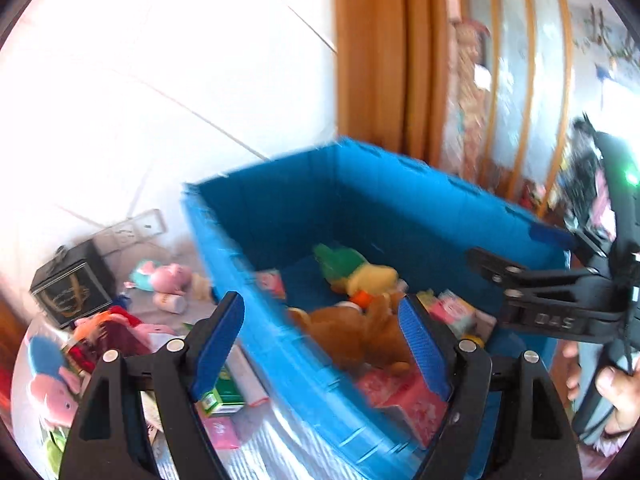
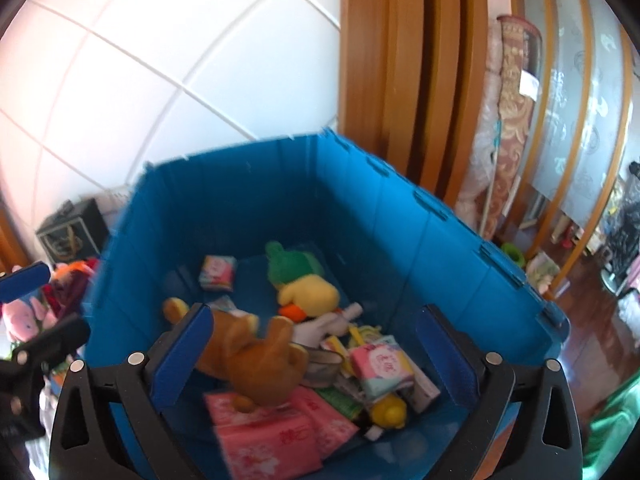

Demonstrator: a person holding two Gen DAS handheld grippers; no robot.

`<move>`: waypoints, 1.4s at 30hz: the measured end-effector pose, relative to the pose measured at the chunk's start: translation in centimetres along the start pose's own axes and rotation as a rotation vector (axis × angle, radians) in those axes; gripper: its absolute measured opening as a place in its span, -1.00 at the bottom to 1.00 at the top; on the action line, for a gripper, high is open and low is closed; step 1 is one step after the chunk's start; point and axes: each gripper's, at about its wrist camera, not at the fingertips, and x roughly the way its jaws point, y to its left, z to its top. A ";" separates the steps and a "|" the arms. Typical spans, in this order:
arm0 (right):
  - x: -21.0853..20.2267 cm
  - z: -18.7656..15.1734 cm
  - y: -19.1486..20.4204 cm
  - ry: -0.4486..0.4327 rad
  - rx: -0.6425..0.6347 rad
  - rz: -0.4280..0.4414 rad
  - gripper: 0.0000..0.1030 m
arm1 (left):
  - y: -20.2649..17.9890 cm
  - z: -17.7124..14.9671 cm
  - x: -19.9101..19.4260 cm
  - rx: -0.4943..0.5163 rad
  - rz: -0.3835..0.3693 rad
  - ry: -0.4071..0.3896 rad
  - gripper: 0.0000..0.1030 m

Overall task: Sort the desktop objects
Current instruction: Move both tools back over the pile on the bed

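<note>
A big blue bin (image 2: 400, 240) holds a brown plush toy (image 2: 256, 364), a green and yellow plush duck (image 2: 304, 280), pink tissue packs (image 2: 272, 432) and several small packets. My right gripper (image 2: 316, 344) hangs open over the bin, with the brown plush lying loose below, between its jaws and untouched by the pads. My left gripper (image 1: 322, 320) is open and holds nothing; it straddles the bin's left wall (image 1: 256, 320). One finger (image 1: 520, 276) of the right gripper reaches in from the right of the left wrist view.
Left of the bin the table carries pink plush toys (image 1: 168, 276), a black box (image 1: 68, 292), a green carton (image 1: 224, 396) and a pink pig plush (image 1: 52, 388). A white tiled wall and a wooden door frame (image 2: 400, 60) stand behind. A person's hand (image 1: 612, 388) shows at far right.
</note>
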 end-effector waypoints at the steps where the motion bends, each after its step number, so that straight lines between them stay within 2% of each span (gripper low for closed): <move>1: -0.9 -0.1 0.8 -0.025 0.003 0.016 1.00 | 1.0 -0.4 -0.6 -0.025 -0.004 -0.010 0.54; 6: -4.9 -1.0 5.5 -0.170 -0.012 0.131 1.00 | 7.4 -3.7 -3.2 -0.178 0.067 -0.057 0.54; 10: -6.8 -1.9 9.8 -0.256 -0.053 0.272 1.00 | 12.7 -7.1 -5.3 -0.287 0.204 -0.079 0.54; 14: -7.6 -3.0 13.9 -0.314 -0.088 0.402 1.00 | 18.5 -11.3 -6.6 -0.392 0.330 -0.043 0.54; 18: -7.0 -4.1 17.7 -0.312 -0.136 0.512 1.00 | 23.5 -16.6 -7.1 -0.473 0.450 0.042 0.55; 20: -6.2 -4.9 19.5 -0.297 -0.157 0.543 1.00 | 25.2 -19.2 -7.2 -0.487 0.487 0.085 0.55; 25: -2.8 -7.7 23.9 -0.192 -0.228 0.553 1.00 | 29.1 -26.7 -6.4 -0.514 0.565 0.242 0.55; 27: -1.1 -9.2 24.9 -0.122 -0.244 0.543 1.00 | 30.4 -29.7 -6.2 -0.541 0.571 0.307 0.55; 31: 2.8 -12.4 26.4 0.023 -0.259 0.513 1.00 | 31.5 -34.0 -5.7 -0.559 0.561 0.378 0.55; 35: 6.3 -15.6 27.4 0.155 -0.259 0.461 1.00 | 32.6 -35.6 -4.2 -0.537 0.560 0.404 0.55; 40: 9.7 -19.1 28.1 0.306 -0.253 0.399 1.00 | 35.0 -34.5 -1.7 -0.445 0.542 0.383 0.55; 42: 10.3 -20.0 28.2 0.339 -0.246 0.381 1.00 | 36.1 -34.3 -0.4 -0.413 0.508 0.387 0.55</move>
